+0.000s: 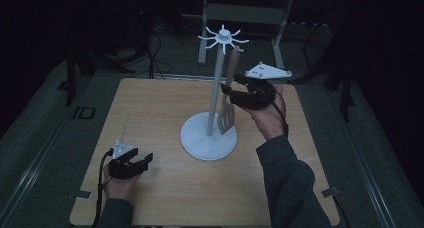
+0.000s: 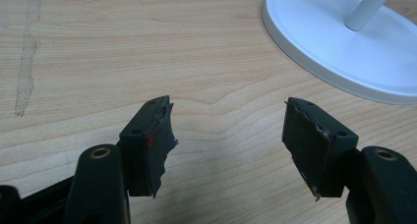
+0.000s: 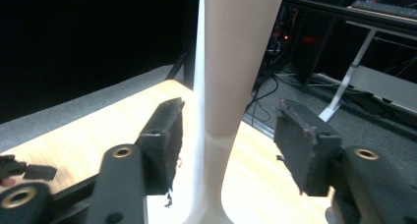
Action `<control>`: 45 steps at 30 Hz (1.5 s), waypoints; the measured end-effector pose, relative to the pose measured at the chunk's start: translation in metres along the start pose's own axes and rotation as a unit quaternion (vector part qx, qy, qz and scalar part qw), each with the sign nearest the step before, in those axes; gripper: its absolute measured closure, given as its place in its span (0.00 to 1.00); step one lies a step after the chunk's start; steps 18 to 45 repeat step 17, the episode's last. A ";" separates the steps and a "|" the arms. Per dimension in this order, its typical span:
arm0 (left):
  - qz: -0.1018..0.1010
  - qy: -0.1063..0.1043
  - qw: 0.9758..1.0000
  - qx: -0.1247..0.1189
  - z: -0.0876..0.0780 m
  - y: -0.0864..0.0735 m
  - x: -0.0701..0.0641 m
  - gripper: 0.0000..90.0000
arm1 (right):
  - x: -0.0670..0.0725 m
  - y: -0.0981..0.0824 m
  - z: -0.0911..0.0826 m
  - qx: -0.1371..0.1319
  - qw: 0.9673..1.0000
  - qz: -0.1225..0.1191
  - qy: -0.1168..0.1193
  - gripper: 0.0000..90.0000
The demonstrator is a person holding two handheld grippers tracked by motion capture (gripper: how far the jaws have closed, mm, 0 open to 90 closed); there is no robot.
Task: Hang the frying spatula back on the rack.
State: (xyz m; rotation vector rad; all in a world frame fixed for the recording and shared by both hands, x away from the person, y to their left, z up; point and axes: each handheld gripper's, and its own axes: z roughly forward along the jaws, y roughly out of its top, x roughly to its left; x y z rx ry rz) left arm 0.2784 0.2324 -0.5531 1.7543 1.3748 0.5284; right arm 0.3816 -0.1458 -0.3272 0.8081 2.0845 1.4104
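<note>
A white utensil stand (image 1: pixel 208 138) with a round base, a thin pole and a ring of hooks on top stands mid-table. A slotted spatula (image 1: pixel 227 115) with a pale handle hangs from one hook, its head just above the base. My right gripper (image 1: pixel 229 89) is raised beside the handle, open. In the right gripper view the spatula handle (image 3: pixel 238 57) passes between the open jaws of my right gripper (image 3: pixel 228 111) without touching either pad. My left gripper (image 1: pixel 146 161) rests low at the front left, open and empty. Past my left gripper (image 2: pixel 228 111) lies the stand base (image 2: pixel 339 52).
The wooden table (image 1: pixel 150 108) has bare room left of the stand. A pale smear (image 2: pixel 24 52) marks the wood. A grey mat surrounds the table, and metal desk legs (image 1: pixel 202 38) and cables stand in the dark behind it.
</note>
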 end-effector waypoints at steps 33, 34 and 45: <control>0.000 0.000 1.000 0.000 0.000 0.000 0.000 0.40 | -0.015 -0.036 -0.013 0.012 1.000 0.019 -0.010 0.41; 0.000 0.000 1.000 0.000 0.000 0.000 0.000 0.40 | -0.015 -0.036 -0.013 0.012 1.000 0.019 -0.010 0.41; 0.000 0.000 1.000 0.000 0.000 0.000 0.000 0.40 | -0.015 -0.036 -0.013 0.012 1.000 0.019 -0.010 0.41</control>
